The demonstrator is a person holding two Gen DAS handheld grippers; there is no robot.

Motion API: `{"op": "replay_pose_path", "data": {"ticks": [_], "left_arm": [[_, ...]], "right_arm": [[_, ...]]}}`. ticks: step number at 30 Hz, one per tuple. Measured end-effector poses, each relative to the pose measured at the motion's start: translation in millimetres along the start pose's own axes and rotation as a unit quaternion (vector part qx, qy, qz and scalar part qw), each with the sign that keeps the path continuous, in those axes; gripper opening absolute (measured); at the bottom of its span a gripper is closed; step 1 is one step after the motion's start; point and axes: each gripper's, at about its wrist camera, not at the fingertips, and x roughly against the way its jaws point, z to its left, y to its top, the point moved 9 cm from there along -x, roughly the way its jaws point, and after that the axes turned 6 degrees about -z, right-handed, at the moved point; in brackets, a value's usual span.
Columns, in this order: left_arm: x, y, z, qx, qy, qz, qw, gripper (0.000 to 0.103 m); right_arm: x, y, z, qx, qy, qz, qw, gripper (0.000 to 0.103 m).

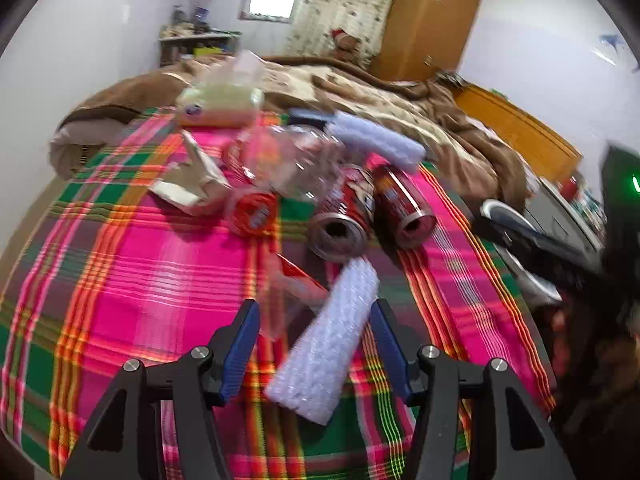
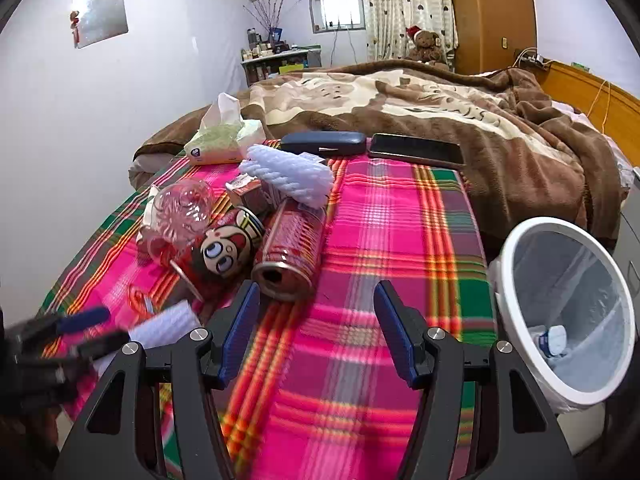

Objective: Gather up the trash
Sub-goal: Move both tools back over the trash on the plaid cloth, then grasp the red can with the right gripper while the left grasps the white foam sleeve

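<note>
A foam roll (image 1: 324, 344) is lying between the left gripper's (image 1: 314, 314) parted, non-touching fingers; the right gripper (image 2: 316, 296) is gaping wide over bare cloth (image 2: 384, 208).

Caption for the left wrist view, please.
Open left gripper straddles a white foam sleeve on the plaid cloth, red cans beyond.

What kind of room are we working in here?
Most likely a bedroom in a home: a bed under a brown blanket, a teddy bear by the curtain, and a wooden wardrobe. The trash lies on a plaid cloth.
</note>
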Motion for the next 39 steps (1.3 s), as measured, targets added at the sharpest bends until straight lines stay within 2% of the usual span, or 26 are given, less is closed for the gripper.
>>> {"op": "replay_pose_path", "data": {"ticks": [5,11,13,16,18,21,24,29,31,33,35,39], "left_arm": [[-5,-8,-8,-0.048,0.003,0.012,0.9988,0.059],[-4,-12,-16,-0.06,-0.017,0.018,0.9979,0.059],[-8,-17,-21,-0.057,-0.032,0.033,0.9973,0.059],[-11,-24,-30,-0.073,-0.034,0.041,0.9959,0.059],[-17,-27,-33,-0.07,-0.044,0.051,0.9953,0.059],[-24,-23,-31,-0.06,-0.037,0.05,0.9963,0.059],[-34,-18,-30,-0.034,-0.05,0.055,0.9966,0.059],[-40,-16,-31,-0.039,-0.033,0.053,0.9973,0.059],[-41,-16,-32,-0.042,-0.027,0.052,0.9974,0.056],[-40,-16,-32,-0.038,-0.028,0.053,0.9975,0.038],[-40,-15,-31,-0.027,-0.031,0.054,0.9977,0.03],[-41,-14,-34,-0.023,-0.034,0.051,0.9979,0.027]], "right_arm": [[-20,7,6,-0.015,0.006,0.014,1.0,0.061],[-45,12,6,-0.012,-0.002,0.035,0.999,0.061],[-53,11,5,-0.019,0.0,0.044,0.999,0.061],[-56,12,5,-0.025,0.01,0.049,0.998,0.061],[-60,12,7,-0.021,0.01,0.054,0.998,0.061],[-65,11,12,-0.012,0.016,0.064,0.998,0.061],[-69,9,14,-0.002,0.017,0.074,0.997,0.061],[-73,8,13,0.005,0.016,0.084,0.996,0.061],[-72,8,13,0.005,0.018,0.087,0.996,0.061],[-70,7,12,0.004,0.018,0.085,0.996,0.061],[-70,9,11,0.004,0.019,0.081,0.997,0.056],[-64,7,8,0.001,0.023,0.076,0.997,0.054]]}}
